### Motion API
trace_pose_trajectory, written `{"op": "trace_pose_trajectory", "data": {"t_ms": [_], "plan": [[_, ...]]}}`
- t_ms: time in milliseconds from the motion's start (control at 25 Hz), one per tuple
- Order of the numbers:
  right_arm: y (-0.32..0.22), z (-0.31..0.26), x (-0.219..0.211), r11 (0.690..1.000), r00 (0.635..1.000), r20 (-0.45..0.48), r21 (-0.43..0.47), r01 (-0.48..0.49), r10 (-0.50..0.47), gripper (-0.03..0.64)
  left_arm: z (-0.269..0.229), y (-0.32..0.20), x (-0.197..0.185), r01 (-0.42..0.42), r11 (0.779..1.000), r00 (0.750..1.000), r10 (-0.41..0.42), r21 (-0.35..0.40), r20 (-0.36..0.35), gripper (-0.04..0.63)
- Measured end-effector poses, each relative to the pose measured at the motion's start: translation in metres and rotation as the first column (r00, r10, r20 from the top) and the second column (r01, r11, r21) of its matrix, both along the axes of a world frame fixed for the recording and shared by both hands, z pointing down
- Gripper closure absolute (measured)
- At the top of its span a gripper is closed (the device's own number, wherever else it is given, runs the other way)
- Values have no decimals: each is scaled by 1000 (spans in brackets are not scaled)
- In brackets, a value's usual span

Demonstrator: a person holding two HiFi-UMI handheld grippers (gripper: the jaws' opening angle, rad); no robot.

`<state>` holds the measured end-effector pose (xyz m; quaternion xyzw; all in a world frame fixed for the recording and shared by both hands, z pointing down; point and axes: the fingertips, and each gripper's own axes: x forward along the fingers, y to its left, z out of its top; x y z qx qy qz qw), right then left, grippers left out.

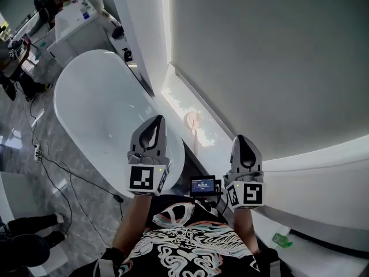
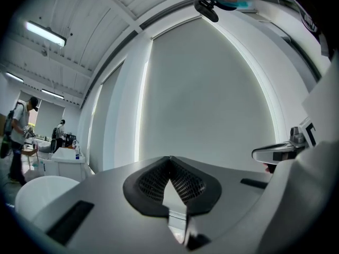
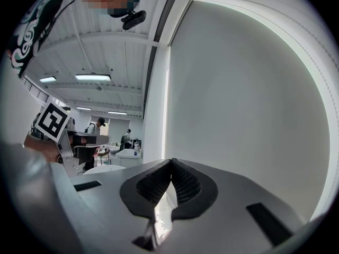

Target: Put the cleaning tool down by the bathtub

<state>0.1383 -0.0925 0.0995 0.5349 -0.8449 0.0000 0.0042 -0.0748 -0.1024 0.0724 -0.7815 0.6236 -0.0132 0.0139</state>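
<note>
A white oval bathtub (image 1: 98, 108) fills the left middle of the head view. Beside its right rim, on the bright window ledge, lies a cleaning tool (image 1: 192, 122) with a pinkish round head and a thin handle. My left gripper (image 1: 155, 120) is held level above the tub's near end, shut, with nothing between its pads. My right gripper (image 1: 243, 138) hangs right of the tool, also shut and empty. In the left gripper view the jaws (image 2: 170, 160) meet at their tips, with the tub (image 2: 37, 192) low on the left. The right gripper view shows the same closed tips (image 3: 171, 163).
A grey roller blind (image 1: 259, 56) covers the window ahead. A green bottle (image 1: 281, 239) lies on the white ledge at lower right. Cables (image 1: 57, 172) and a power strip (image 1: 37, 152) cross the glossy floor on the left. A counter (image 1: 75, 16) with people stands beyond the tub.
</note>
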Motion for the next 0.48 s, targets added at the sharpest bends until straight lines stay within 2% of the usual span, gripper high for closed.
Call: {"op": "trace_pose_trajectory", "data": {"t_ms": [480], "plan": [[37,-20,-2,1000,1000,16,21,-12,11,591,-11,33,-1,-13,1000,1000,13,-1,4,580]]}}
